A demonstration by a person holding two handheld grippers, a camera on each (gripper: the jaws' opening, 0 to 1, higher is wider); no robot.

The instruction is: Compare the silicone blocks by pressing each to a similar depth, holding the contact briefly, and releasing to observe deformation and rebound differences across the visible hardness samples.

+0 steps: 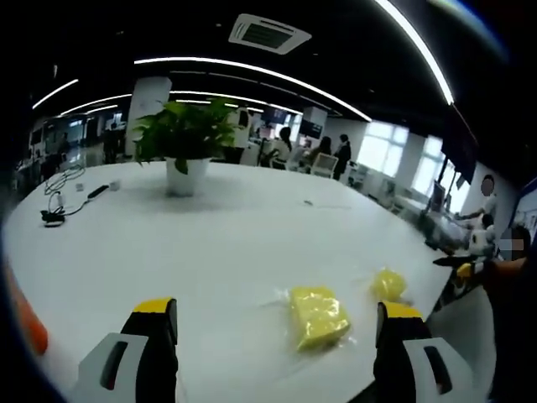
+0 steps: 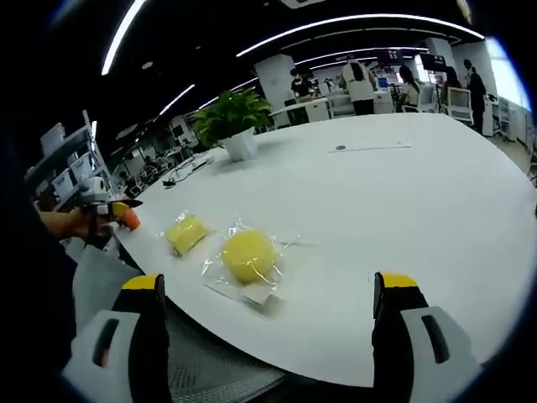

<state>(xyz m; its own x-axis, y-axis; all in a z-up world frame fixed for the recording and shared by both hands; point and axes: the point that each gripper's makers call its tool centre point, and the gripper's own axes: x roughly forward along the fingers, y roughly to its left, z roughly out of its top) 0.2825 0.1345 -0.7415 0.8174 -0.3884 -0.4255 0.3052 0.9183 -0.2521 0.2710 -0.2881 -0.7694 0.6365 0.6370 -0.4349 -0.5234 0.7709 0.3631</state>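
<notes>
Hovering short of the white table (image 1: 218,243), your left gripper (image 1: 277,332) and right gripper (image 2: 267,304) both have jaws spread wide and hold nothing. You have the square yellow block (image 1: 318,316) at lower centre-right of the left gripper view, and the round yellow block (image 2: 248,254) at centre-left of the right gripper view, both in clear wrap. Bring one jaw tip down squarely on a block's middle, since the wrap looks slippery, and match depth on the second.
</notes>
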